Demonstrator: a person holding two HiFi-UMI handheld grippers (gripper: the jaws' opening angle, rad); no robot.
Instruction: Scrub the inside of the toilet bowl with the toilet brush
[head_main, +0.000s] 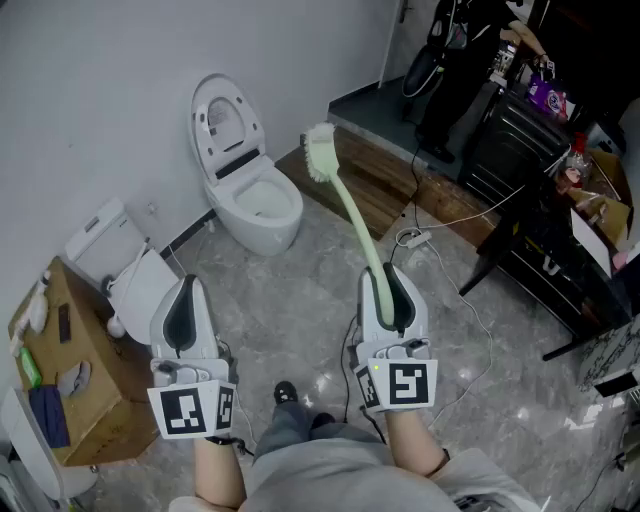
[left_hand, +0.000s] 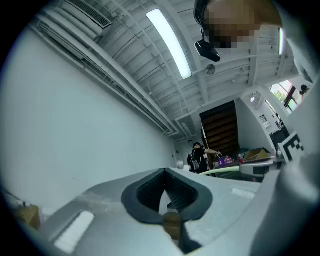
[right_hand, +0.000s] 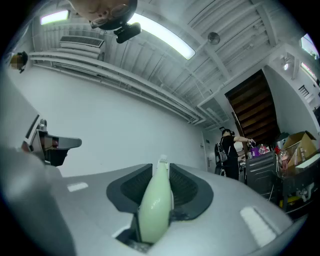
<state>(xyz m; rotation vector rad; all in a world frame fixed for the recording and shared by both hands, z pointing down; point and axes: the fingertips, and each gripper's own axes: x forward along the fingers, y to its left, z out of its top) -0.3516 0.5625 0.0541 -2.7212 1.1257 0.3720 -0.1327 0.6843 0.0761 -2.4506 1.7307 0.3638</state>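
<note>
Pale green plastic fills my right claw: its jaws clamp the toilet brush by the handle, bristle head raised well ahead. My left claw is closed on nothing. The toilet bowl stands beyond both, lid up.

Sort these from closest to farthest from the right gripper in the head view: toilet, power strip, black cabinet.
1. Power strip, on the floor just ahead of the right gripper, which holds the toilet brush.
2. Toilet, ahead and left, by the wall.
3. Black cabinet, far right.
</note>
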